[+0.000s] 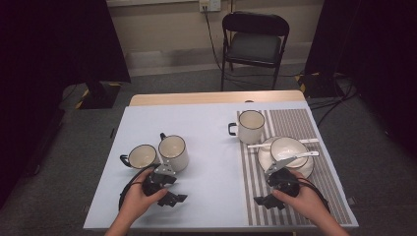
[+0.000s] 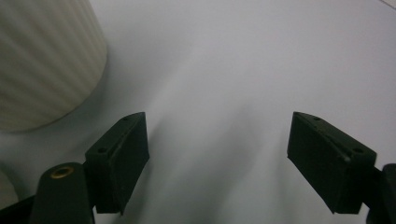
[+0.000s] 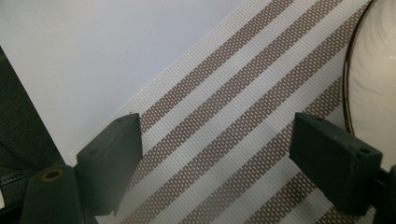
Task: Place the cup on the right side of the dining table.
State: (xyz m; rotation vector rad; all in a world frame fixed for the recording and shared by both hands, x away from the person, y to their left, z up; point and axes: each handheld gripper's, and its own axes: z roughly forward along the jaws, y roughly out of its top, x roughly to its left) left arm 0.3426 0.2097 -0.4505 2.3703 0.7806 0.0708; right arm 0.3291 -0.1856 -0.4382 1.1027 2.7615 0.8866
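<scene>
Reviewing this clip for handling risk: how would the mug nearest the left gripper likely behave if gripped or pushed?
The mug looks like glazed ceramic, so probably rigid, fairly heavy and breakable if knocked over. Its ribbed wall may give the pads some hold, though the glaze could be slick. Standing upright on a broad base, it should slide on the blue cloth rather than tip, unless pushed near the rim.

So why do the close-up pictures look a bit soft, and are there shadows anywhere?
Left gripper view: the ribbed mug is blurred, with soft jaw shadows on the table. Right gripper view: the striped mat is sharp, the near jaws soft. High view: table lit, room edges dark.
</scene>
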